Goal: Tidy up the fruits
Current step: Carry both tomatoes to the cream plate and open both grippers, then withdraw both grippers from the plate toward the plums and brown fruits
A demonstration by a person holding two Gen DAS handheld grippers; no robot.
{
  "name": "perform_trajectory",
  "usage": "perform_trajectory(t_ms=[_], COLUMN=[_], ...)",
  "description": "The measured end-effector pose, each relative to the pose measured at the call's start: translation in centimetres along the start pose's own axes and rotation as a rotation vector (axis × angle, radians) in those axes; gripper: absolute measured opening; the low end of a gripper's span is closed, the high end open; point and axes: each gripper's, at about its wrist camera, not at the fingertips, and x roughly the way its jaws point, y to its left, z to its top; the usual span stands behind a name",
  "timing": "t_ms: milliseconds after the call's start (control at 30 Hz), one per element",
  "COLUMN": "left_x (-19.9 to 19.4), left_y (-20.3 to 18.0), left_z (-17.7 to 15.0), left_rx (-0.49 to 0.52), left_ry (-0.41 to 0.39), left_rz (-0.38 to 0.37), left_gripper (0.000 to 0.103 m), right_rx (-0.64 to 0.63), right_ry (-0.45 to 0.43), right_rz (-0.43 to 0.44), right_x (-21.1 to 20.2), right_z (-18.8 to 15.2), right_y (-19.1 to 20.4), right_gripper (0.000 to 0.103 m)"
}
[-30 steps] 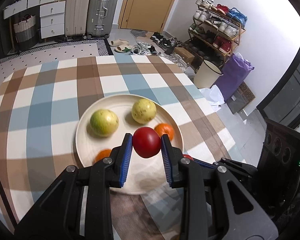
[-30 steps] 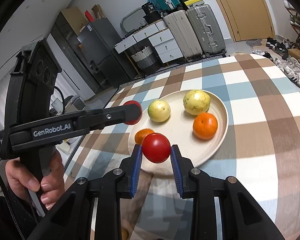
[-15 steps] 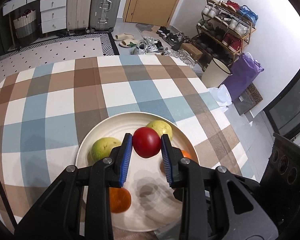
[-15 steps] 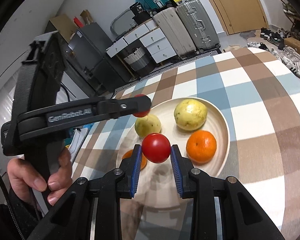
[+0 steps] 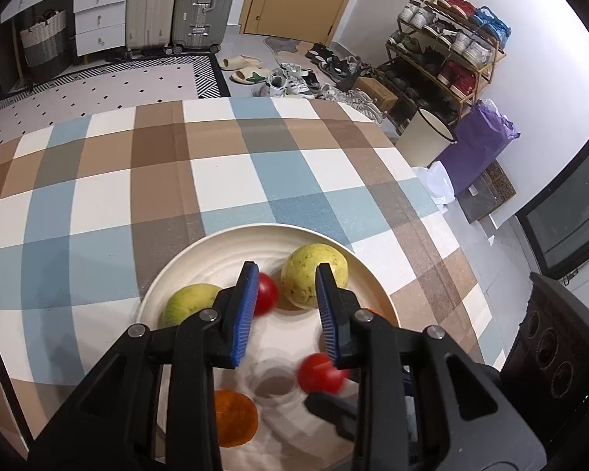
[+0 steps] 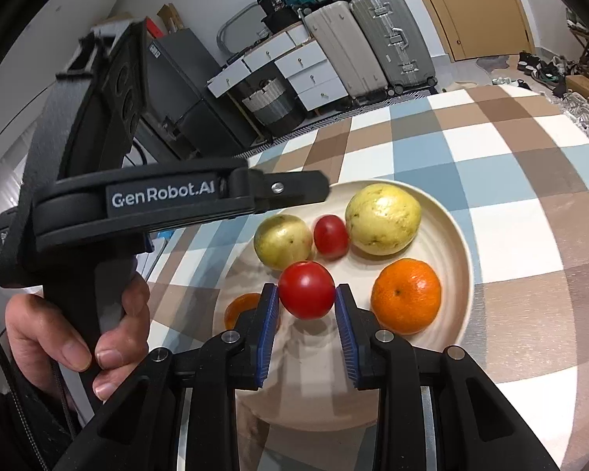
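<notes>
- Your left gripper [image 5: 284, 306] hangs over the cream plate [image 5: 216, 251] with its fingers spread and empty; a red tomato [image 5: 266, 293] lies on the plate between the two yellow-green guavas [image 6: 383, 219].
- Your right gripper [image 6: 305, 327] has its fingers clamped on a second tomato [image 6: 306, 289], held above the plate's near half.
- An orange [image 6: 406, 295] sits near the plate's right rim; another orange [image 5: 233, 418] lies by the near-left rim.
- Bare plate floor shows in the near middle.
- Past the far rim, the checked desk [image 5: 157, 180] runs open to its edge.
</notes>
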Motion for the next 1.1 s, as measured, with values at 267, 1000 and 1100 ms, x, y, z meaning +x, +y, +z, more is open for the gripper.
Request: perform_trajectory(t_ms=[267, 1000, 1100], left_x=[-2.6, -12.4, -13.5], left_y=[0.1, -1.5, -2.3], left_z=[-0.4, -8.1, -9.6], left_rx=[-0.016, -0.008, 0.014], left_ry=[-0.048, -0.145, -0.162], left_rz=[0.005, 0.043, 0.061], left_gripper=[0.026, 0.026, 0.026], right_rx=[-0.033, -0.071, -0.081], right_ry=[-0.067, -0.131, -0.152], right_rz=[-0.044, -0.064, -0.062], right_x=[-1.7, -7.9, -8.7], right_z=[0.1, -3.9, -4.4], right_y=[1.0, 3.7, 4.1], right_gripper=[0.068, 0.068, 0.068])
